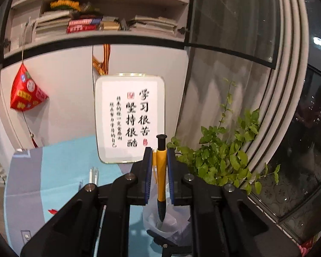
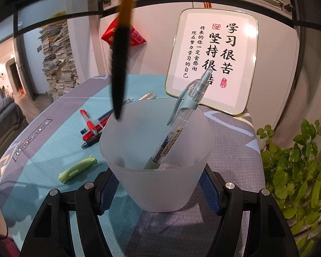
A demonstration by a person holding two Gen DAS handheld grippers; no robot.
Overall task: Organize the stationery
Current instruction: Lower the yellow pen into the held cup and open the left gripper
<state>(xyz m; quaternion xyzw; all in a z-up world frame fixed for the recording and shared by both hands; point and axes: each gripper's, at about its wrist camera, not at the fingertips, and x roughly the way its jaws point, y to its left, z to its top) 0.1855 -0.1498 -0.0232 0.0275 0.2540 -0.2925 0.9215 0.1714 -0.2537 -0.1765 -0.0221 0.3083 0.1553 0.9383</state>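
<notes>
Yellow pen (image 1: pixel 161 171) pinched mid-barrel in my left tongs (image 1: pixel 159 162), tip-down over the cup (image 2: pixel 156 154). Light, stiff, slick plastic. My right tongs (image 2: pixel 158 190) clamp the frosted cup's base, steadying it.

yellow-black pen (image 1: pixel 161 177), frosted white cup (image 2: pixel 158 162)

A white wall (image 2: pixel 156 49) backs a table (image 2: pixel 229 150) covered in a teal and grey patterned cloth. A gold-rimmed framed calligraphy panel (image 2: pixel 211 62) leans against the wall. Above it, a wall shelf (image 1: pixel 100 24) holds stacked books. A red ornament (image 1: pixel 26 92) hangs on a cord. A leafy green plant (image 1: pixel 222 156) stands beside a dark window (image 1: pixel 299 139). A tall paper stack (image 2: pixel 58 62) rises near a doorway (image 2: pixel 5 70).
</notes>
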